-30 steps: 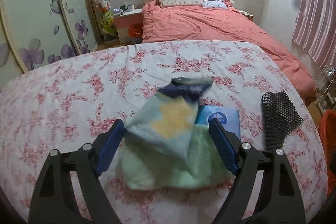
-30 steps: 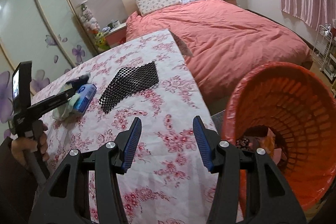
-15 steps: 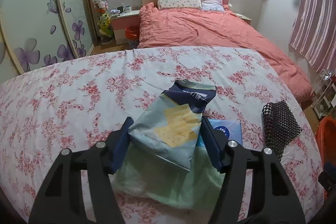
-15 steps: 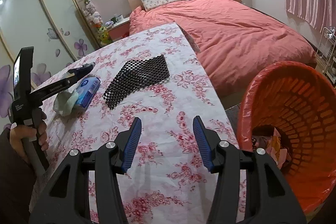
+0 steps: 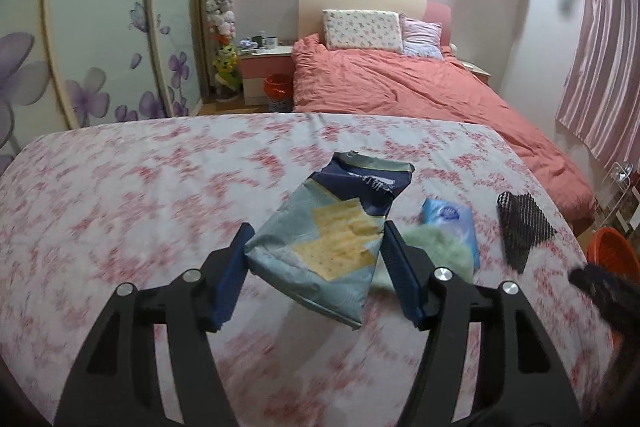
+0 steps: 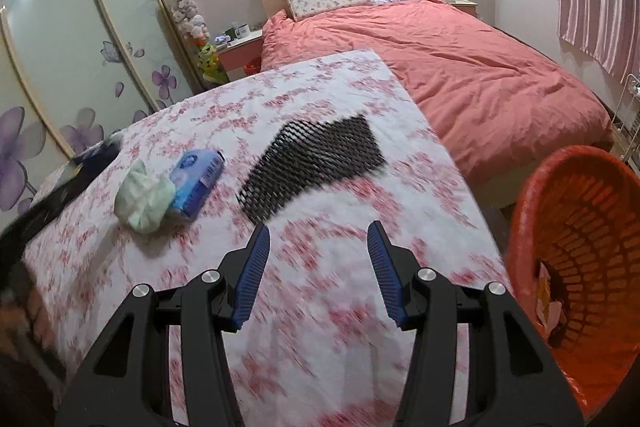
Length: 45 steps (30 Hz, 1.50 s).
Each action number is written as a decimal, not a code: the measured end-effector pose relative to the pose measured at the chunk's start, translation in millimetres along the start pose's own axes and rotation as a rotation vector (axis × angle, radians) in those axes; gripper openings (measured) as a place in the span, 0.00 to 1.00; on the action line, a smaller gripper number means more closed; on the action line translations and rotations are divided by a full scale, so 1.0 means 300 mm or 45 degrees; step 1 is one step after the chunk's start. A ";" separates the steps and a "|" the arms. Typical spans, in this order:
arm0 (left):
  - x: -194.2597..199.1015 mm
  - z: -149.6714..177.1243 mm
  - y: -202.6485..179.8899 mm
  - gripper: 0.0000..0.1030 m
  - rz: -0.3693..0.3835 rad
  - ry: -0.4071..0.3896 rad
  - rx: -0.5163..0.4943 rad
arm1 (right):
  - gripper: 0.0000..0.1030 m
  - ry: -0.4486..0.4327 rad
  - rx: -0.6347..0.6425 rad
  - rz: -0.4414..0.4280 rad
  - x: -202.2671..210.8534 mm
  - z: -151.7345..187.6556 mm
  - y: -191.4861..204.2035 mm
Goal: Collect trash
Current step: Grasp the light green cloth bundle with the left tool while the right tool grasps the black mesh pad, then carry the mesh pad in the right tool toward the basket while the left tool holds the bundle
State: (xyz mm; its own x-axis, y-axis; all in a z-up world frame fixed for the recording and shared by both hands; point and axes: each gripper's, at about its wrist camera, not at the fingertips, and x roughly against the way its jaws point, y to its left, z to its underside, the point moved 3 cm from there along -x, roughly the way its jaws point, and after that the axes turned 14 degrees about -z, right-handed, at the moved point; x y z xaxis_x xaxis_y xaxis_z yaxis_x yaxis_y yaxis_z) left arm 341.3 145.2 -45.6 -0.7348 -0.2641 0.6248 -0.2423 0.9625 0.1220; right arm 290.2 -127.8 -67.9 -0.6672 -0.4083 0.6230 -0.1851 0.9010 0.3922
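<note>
A blue-grey cracker bag (image 5: 332, 235) hangs tilted above the floral tablecloth (image 5: 120, 187), and my left gripper (image 5: 317, 227) is shut on its sides. Just beyond it lie a crumpled green cloth (image 5: 436, 247) and a blue tissue pack (image 5: 450, 219), also seen as the green cloth (image 6: 144, 197) and tissue pack (image 6: 198, 183) in the right wrist view. A black mesh mat (image 6: 316, 163) lies ahead of my right gripper (image 6: 318, 233), which hovers open over the table with nothing between its fingers. The orange basket (image 6: 580, 227) stands off the table's right edge with some wrappers inside.
A bed with a pink duvet (image 6: 460, 67) lies beyond the table, close to the basket. A wardrobe with flower-print doors (image 6: 80, 47) lines the left wall. A small orange bin (image 5: 278, 85) sits by the nightstand. A striped curtain (image 5: 600, 67) hangs at the right.
My left gripper closed on the cracker bag and lifted it off the green cloth, pulling back. My right gripper swung left over the table, so the basket sits further to the right.
</note>
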 end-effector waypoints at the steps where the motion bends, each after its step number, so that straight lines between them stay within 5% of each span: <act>1: 0.012 0.013 0.018 0.61 -0.008 -0.003 0.005 | 0.51 0.002 -0.002 -0.004 -0.014 -0.009 0.007; 9: 0.071 0.079 0.127 0.61 -0.040 -0.016 0.053 | 0.64 0.013 0.005 0.050 -0.164 -0.091 0.050; 16: 0.082 0.109 0.161 0.61 -0.033 0.002 0.080 | 0.63 0.091 0.009 0.108 -0.251 -0.090 0.055; 17: 0.079 0.113 0.162 0.61 -0.032 0.003 0.080 | 0.60 0.087 0.030 0.124 -0.252 -0.088 0.059; 21: 0.078 0.117 0.159 0.61 -0.028 0.005 0.085 | 0.16 0.083 0.038 0.127 -0.233 -0.084 0.044; 22: 0.079 0.117 0.158 0.61 -0.026 0.005 0.086 | 0.12 0.088 0.033 0.120 -0.232 -0.084 0.038; 45: 0.303 0.068 0.040 0.61 0.065 -0.129 0.059 | 0.08 -0.133 0.049 -0.023 0.139 -0.095 0.075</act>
State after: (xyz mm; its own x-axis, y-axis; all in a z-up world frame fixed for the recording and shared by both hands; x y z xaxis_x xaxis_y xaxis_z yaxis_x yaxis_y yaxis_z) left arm 258.8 131.6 -3.1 -0.8067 -0.2216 0.5478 -0.2298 0.9717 0.0547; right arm 278.9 -128.6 -13.9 -0.7348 -0.4088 0.5413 -0.2238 0.8994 0.3754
